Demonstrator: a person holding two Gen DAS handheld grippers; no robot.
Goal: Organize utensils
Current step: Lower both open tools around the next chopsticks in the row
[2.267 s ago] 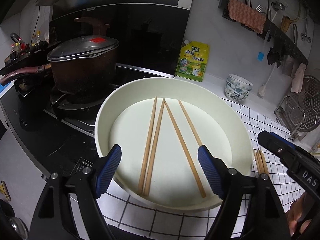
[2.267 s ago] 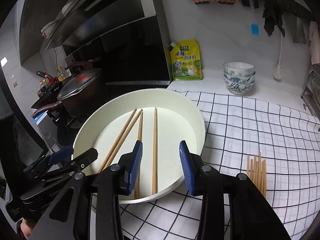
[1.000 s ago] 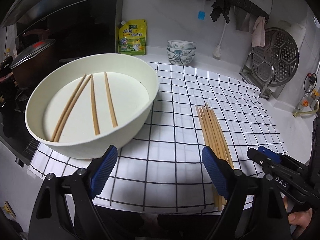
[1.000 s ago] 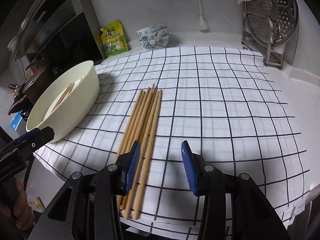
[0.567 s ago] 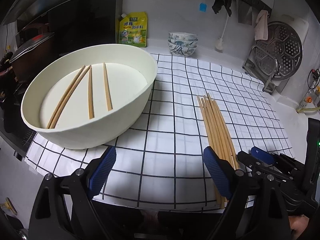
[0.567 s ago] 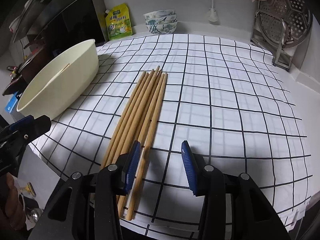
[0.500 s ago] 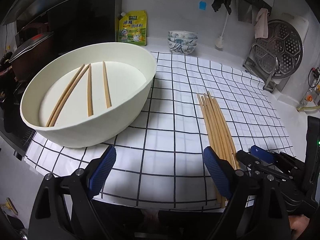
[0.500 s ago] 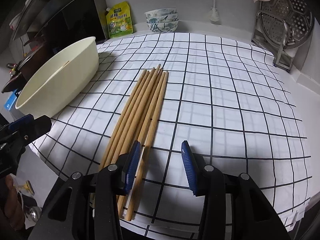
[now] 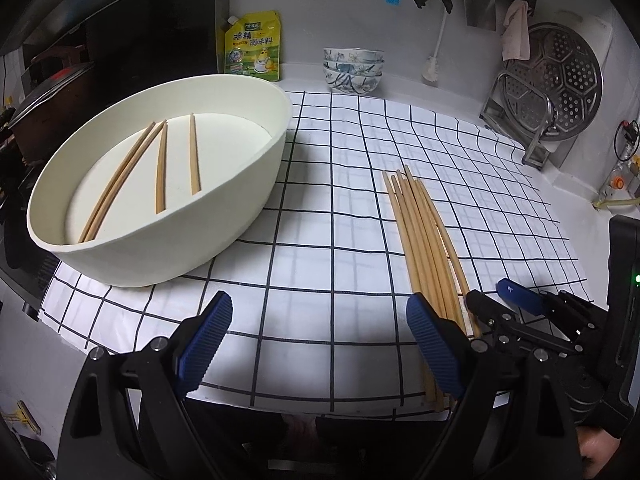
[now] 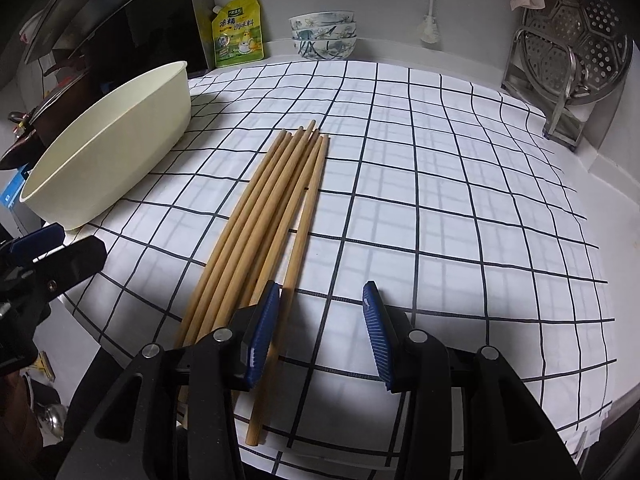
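Observation:
A cream basin (image 9: 256, 184) stands at the left of a checked cloth (image 9: 340, 264), with several wooden chopsticks (image 9: 161, 168) lying inside. A bundle of several chopsticks (image 9: 424, 240) lies side by side on the cloth to the right. My left gripper (image 9: 318, 314) hangs open over bare cloth between basin and bundle, its right finger over the bundle's near ends. My right gripper (image 10: 320, 296) is open with nothing between its fingers. Its left finger (image 10: 266, 320) overlaps the near ends of the bundle (image 10: 264, 208). Each gripper shows in the other's view: right gripper (image 9: 508, 300), left gripper (image 10: 40, 248).
A yellow seasoning pouch (image 9: 252, 48) and stacked patterned bowls (image 9: 352, 68) stand by the back wall. A metal steamer rack (image 9: 548, 84) is at the back right. A lidded pot (image 9: 48, 92) sits on the stove at left. The cloth's front edge (image 9: 320, 404) overhangs the counter.
Both grippers have swung from above the basin to the cloth at the right. Over the last second they have sunk slightly towards the bundle. The jaws look unchanged.

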